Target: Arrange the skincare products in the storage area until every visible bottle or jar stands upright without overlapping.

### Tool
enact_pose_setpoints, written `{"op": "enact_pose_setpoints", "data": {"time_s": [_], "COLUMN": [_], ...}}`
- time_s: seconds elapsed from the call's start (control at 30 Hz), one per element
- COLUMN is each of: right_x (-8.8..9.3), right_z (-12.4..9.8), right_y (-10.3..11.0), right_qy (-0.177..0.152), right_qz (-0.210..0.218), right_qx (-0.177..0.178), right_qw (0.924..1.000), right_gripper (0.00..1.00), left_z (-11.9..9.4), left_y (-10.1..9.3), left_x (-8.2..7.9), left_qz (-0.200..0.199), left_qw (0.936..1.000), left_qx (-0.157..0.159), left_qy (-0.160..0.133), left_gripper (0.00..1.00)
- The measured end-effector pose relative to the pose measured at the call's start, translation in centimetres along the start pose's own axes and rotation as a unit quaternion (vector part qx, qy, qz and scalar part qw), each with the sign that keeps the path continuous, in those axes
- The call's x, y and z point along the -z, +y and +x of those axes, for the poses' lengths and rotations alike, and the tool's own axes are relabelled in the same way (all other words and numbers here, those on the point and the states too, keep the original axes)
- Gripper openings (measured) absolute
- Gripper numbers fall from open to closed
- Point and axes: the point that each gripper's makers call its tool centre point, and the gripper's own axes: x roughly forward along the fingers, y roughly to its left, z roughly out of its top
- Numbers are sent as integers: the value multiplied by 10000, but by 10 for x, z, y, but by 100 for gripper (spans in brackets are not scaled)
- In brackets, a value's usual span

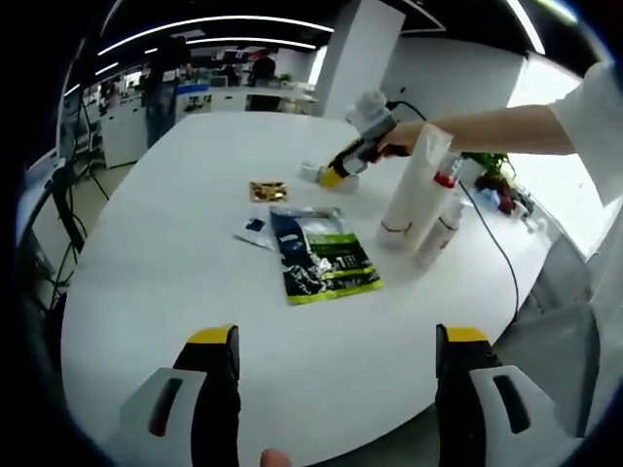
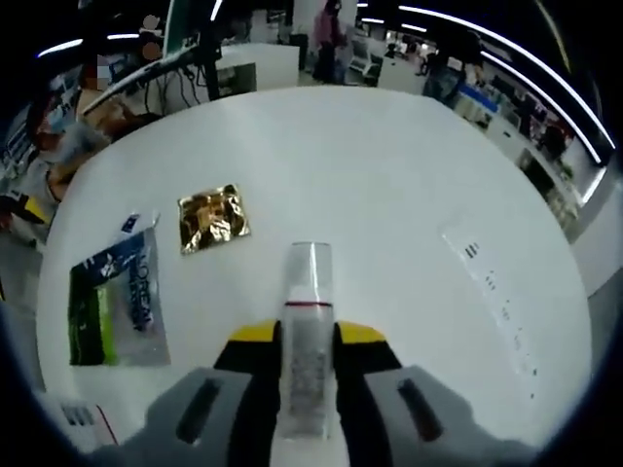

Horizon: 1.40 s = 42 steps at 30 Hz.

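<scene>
Open-plan office. Long white meeting table [image 1: 195,243], strip ceiling lights [image 1: 209,21]. Desks [image 1: 229,95] and standing people [image 1: 161,83] behind.

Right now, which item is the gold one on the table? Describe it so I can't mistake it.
On the white table, look near the middle, ahead of the right tool clamped on a clear bottle. The gold foil sachet lies flat beside the larger dark blue and green packet. It is small, square, crinkled and shiny gold.
</scene>
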Motion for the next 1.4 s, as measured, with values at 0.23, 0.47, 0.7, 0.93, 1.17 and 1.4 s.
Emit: {"op": "enact_pose_setpoints", "data": {"time_s": [0.23,0.47,0.7,0.93,1.17,1.4], "right_x": [-15,-18,-14,-11,-24,-16], "right_z": [-12,-35,-60,-82,-116,-143], "right_y": [0,2,3,5,-6,-6], "right_qy": [-324,-440,-546,-679,-1235,-1356], "right_qz": [127,151,251,346,652,748], "right_qx": [-48,38,145,249,586,722], "right_qw": [9994,9989,9981,9968,9885,9853], "right_gripper": [20,20,20,20,20,20], "left_z": [-4,-5,-6,-10,-15,-16], "left_y": [1,-7,-16,-23,-27,-40], "left_x": [-4,-11,-14,-29,-42,-48], "left_qz": [-69,-20,74,-4,173,345], "left_qw": [9999,9998,9997,9989,9982,9971], "left_qx": [-23,27,116,244,268,408], "left_qy": [-76,-174,-203,-393,-499,-542], "left_gripper": [78,78,78,78,78,78]}}
